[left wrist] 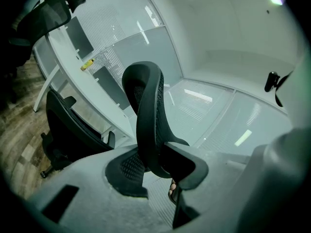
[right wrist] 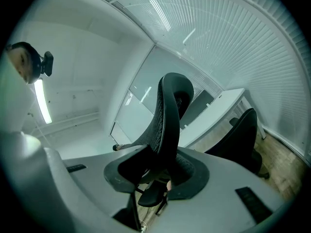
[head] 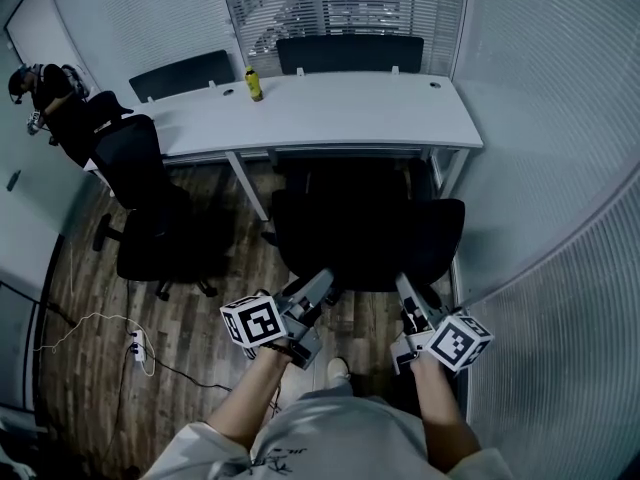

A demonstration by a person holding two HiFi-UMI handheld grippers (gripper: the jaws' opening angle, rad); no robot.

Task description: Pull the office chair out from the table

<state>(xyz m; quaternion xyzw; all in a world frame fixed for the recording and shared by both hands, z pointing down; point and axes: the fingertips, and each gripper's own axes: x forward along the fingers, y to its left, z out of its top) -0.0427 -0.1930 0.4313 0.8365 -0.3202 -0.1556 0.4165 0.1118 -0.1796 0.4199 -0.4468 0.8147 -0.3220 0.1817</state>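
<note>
Quick rundown from my feed, biggest stuff first. There's one long white table running along the glass wall, and two dark flat panels behind its far edge, one toward the left end and one around the middle. I count two black chairs on my side of the wood floor. The office chair I'm after sits at the near edge, on the right half of the table, with its front in the shadow under the top and its backrest facing me. The second chair is off the near left corner, well clear of the edge and turned at an angle. Two grippers are in play, both on that office chair. The left gripper has its jaws clamped on the left part of the backrest's top rim, and its own view shows the mesh edge running right up between them. The right gripper is clamped the same way on the right part, so nothing's hanging open. The only container I can find is one yellow bottle, upright near the far edge and left of the middle; I can't tell what's in it. Smallest thing: one power strip on the floor at left, with a thin white cable trailing from it.
</note>
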